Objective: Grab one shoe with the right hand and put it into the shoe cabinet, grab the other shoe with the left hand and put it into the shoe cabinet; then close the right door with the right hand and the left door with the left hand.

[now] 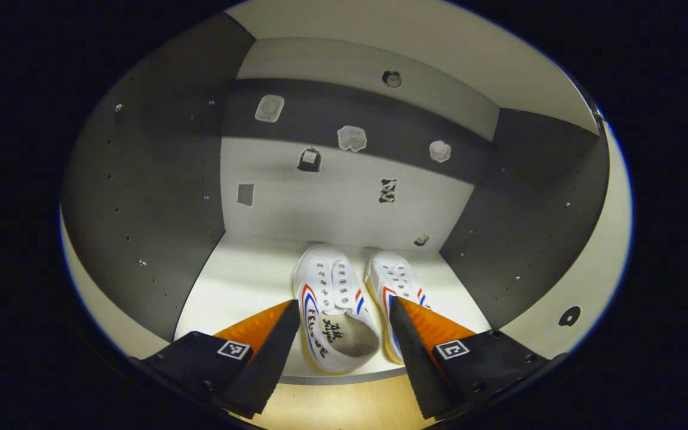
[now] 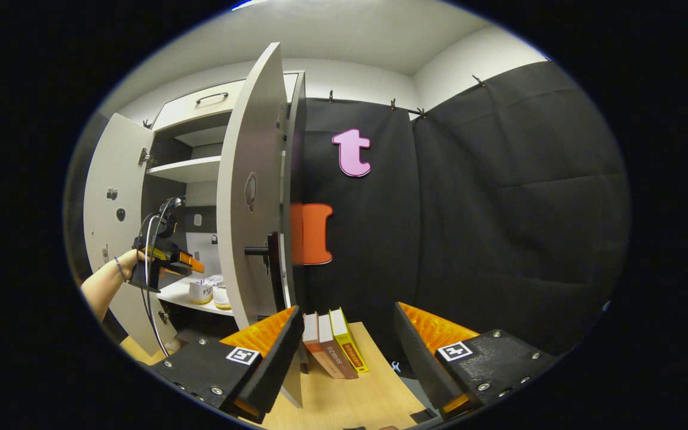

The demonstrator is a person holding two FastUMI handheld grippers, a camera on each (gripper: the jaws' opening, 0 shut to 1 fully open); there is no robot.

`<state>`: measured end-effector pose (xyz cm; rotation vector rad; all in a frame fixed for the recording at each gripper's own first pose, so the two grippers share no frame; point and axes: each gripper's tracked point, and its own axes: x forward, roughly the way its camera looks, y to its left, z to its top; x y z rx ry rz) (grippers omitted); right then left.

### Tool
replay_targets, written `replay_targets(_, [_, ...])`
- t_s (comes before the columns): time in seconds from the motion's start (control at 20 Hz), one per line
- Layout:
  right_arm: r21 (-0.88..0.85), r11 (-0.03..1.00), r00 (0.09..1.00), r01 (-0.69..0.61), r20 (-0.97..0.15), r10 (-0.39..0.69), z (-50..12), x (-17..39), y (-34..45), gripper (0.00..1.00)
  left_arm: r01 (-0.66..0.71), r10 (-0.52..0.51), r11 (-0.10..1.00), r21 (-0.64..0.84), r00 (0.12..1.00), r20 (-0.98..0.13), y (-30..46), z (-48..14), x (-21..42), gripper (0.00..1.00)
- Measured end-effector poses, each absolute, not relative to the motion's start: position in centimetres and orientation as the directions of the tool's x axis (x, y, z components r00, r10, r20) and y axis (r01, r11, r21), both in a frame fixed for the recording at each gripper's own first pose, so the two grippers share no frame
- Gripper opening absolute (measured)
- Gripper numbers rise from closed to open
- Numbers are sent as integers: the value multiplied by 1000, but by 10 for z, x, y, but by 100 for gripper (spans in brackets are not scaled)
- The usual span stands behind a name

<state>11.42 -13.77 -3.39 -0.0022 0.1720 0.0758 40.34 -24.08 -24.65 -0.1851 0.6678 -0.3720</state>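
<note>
— Those shoes (image 1: 344, 310) look like white canvas, matt, with metal eyelets and yellowish rubber soles.

— And the cabinet (image 1: 141, 197)?

— Smooth matt laminate board, pale on the shelf (image 1: 242, 280), grey in shadow. The right door (image 2: 252, 197) has the same flat finish.

— The gripper fingers (image 1: 260, 325)?

— Ribbed orange plastic, faced with matt black pads. Beyond the right gripper (image 2: 344, 349), black cloth wall (image 2: 499, 209), wood-grain tabletop (image 2: 350, 400), glossy book covers (image 2: 335, 349).

— How does your left gripper view look?
— Sharp but dim: light falls on the shelf (image 1: 230, 280), side walls in shadow, edges bent.
— And your right one?
— Brighter; the door (image 2: 254, 197) bows, the cloth stays dark.
</note>
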Motion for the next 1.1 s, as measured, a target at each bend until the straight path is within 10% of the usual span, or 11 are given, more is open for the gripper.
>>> replay_targets(0.55, [13, 950, 932, -313, -186, 310, -43, 136, -81, 99, 234, -248, 968, -84, 934, -256, -183, -105, 251, 97])
replay_targets(1.1, [25, 894, 881, -448, -157, 446, -43, 135, -53, 75, 74, -77, 997, -24, 987, -141, -102, -54, 134, 97])
